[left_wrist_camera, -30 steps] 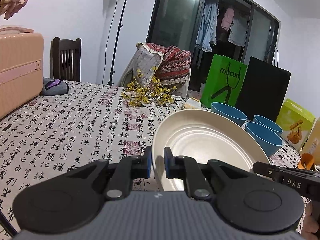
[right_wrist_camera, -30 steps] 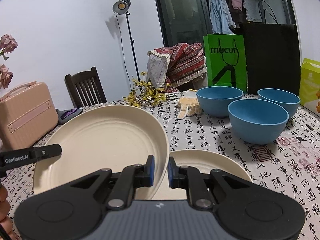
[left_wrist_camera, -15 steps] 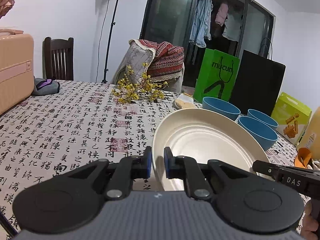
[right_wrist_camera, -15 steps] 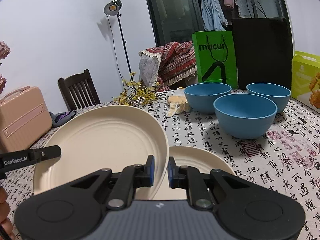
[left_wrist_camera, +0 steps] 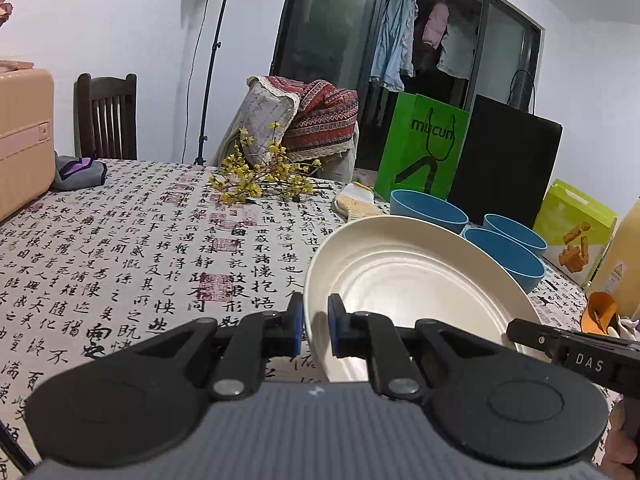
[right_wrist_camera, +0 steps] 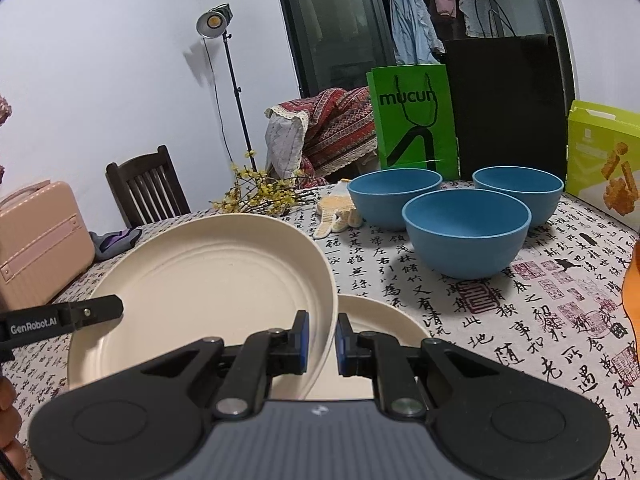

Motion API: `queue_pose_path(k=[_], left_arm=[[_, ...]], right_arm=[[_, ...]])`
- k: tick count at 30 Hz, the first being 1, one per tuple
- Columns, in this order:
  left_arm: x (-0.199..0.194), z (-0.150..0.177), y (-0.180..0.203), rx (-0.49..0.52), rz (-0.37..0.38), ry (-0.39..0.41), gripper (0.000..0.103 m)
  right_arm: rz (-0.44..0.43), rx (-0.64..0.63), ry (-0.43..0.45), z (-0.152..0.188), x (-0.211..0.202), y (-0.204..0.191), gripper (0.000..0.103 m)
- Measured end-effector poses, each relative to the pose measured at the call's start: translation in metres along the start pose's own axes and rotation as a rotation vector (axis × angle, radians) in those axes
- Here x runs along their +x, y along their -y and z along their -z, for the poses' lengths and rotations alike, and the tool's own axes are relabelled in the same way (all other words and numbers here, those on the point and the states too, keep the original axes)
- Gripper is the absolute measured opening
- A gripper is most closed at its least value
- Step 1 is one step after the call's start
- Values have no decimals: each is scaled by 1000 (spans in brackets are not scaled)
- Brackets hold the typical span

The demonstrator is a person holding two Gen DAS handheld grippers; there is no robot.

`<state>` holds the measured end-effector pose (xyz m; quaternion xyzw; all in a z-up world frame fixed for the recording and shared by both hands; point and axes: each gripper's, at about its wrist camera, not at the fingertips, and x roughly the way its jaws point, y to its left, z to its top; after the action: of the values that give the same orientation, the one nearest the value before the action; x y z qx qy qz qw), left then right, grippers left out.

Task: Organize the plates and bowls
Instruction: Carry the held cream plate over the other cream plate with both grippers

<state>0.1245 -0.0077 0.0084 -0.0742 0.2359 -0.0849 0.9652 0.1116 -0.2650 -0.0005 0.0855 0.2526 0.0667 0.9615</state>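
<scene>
Gripping cream plate (right_wrist_camera: pixel 208 292) rim: left tool (left_wrist_camera: pixel 315 330), right tool (right_wrist_camera: pixel 321 338); bowls (right_wrist_camera: pixel 466 236) beyond.

Matt cream plates (right_wrist_camera: pixel 208 280) and smooth blue bowls (right_wrist_camera: pixel 466 236) on a calligraphy-printed cloth-covered table (left_wrist_camera: pixel 120 260); glossy green paper bag (right_wrist_camera: pixel 414 120) behind.

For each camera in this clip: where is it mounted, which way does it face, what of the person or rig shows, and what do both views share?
Left wrist: sits on the left gripper, facing across the table to the balcony door; its pads pinch the cream plate's left rim; right gripper's tip at right.
Right wrist: sits on the right gripper, same heading; pads pinch that plate's right rim above a second plate; fingers at left edge.
Shared: held plate, blue bowls, green bag.
</scene>
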Motion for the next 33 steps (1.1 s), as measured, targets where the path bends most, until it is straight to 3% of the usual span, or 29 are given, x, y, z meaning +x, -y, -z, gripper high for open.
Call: queue_pose_path(k=[33], left_arm=[[24, 16, 33, 23, 62, -74, 13]], right_arm=[[81, 30, -10, 10, -11, 37, 13]])
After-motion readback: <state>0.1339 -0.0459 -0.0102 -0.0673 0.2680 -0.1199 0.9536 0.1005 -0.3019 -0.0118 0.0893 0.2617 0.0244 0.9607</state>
